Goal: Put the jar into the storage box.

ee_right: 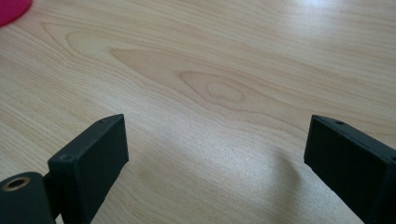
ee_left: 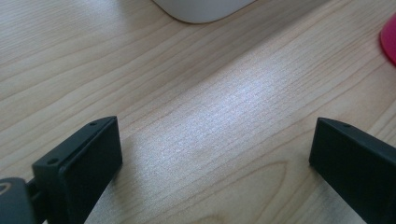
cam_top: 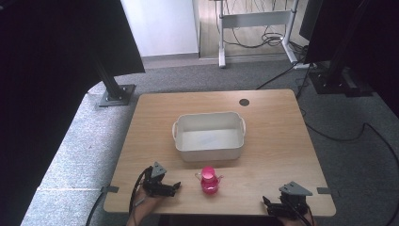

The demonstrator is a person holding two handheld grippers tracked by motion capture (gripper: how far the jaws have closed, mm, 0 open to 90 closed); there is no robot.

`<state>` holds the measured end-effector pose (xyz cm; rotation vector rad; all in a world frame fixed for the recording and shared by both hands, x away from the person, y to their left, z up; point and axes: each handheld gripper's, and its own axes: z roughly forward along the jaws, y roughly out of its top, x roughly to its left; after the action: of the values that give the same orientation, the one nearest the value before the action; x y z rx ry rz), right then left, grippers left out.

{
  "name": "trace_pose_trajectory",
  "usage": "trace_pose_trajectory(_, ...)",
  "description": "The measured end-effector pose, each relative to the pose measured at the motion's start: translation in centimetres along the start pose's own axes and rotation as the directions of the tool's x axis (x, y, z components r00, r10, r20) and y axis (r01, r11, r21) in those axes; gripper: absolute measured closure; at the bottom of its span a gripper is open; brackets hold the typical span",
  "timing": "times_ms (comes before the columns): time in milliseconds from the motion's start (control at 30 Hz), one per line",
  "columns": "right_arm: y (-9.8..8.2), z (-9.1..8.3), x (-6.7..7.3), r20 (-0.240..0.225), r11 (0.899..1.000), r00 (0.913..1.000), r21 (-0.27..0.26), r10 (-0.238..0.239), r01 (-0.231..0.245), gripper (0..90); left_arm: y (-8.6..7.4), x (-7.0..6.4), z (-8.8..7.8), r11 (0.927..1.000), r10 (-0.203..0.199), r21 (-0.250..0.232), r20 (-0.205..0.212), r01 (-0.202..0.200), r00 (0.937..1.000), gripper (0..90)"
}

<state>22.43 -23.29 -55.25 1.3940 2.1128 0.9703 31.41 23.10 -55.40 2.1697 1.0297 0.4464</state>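
Pink bottle [cam_top: 209, 180] upright on the wooden table [cam_top: 277, 150], just in front of the white tub [cam_top: 209, 136]. Left gripper [cam_top: 175, 187] beside the bottle, jaws spread wide, nothing held. Right gripper [cam_top: 266, 203] at the near right edge, also wide apart, empty.

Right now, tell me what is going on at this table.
A person sits at the near edge of a wooden table with a gripper in each hand. The left gripper and the right gripper both rest low by that edge, jaws wide open and holding nothing. A pink bottle stands upright between them, untouched. Just beyond it sits a white tub, which looks empty.
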Motion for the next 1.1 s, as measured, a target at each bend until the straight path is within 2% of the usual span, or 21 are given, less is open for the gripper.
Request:
trace_pose_trajectory(467,1.4,-0.5,0.8,-0.036,0.999,0.9988,-0.036,-0.034,0.033,5.3,0.0,0.0,0.0,1.0000,0.000,-0.001,0.000,0.000,1.0000,2.2)
trace_pose_trajectory(1100,3.5,-0.7,2.2,-0.093,0.994,0.9924,-0.081,-0.080,0.072,5.3,0.0,0.0,0.0,1.0000,0.000,-0.001,0.000,0.000,1.0000,2.2)
